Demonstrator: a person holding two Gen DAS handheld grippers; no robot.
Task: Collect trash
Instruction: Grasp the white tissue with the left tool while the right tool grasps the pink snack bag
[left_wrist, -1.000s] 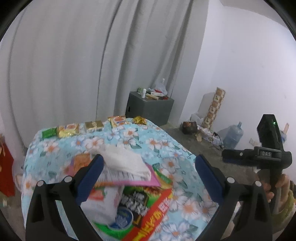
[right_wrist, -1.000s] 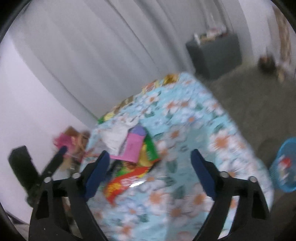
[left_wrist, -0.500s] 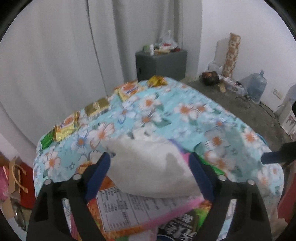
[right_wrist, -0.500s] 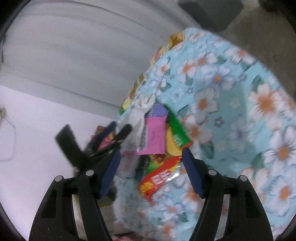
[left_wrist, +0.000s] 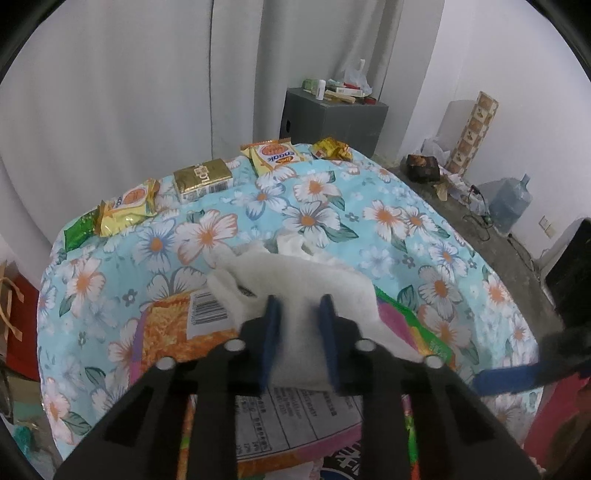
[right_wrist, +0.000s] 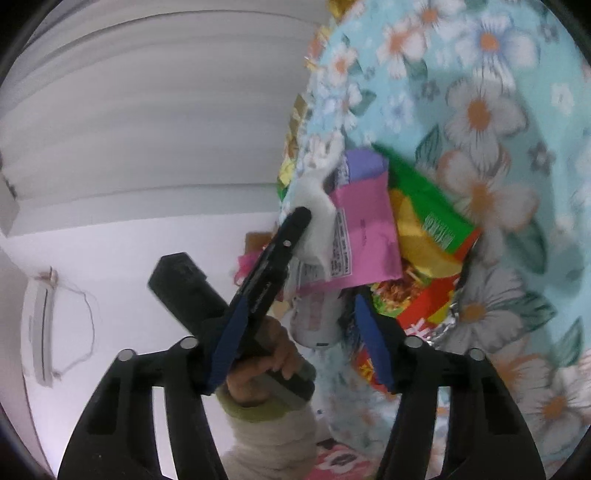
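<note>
Currently my left gripper (left_wrist: 299, 336) was closing on the white tissue (left_wrist: 295, 284); a thin pinch risked tearing it. My right gripper (right_wrist: 295, 350), half open and also closing, held nothing.

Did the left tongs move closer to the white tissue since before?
Yes. The left tongs came down and forward toward the flowered tablecloth; their jaws are closing around the white tissue.

My left wrist view looks steeply down past its gripper (left_wrist: 298, 325), close over the wrapper pile (left_wrist: 229, 413). My right wrist view is rolled, close in at the table's near edge. Both share the pile (right_wrist: 373, 236) and flowered cloth (left_wrist: 406, 229).
</note>
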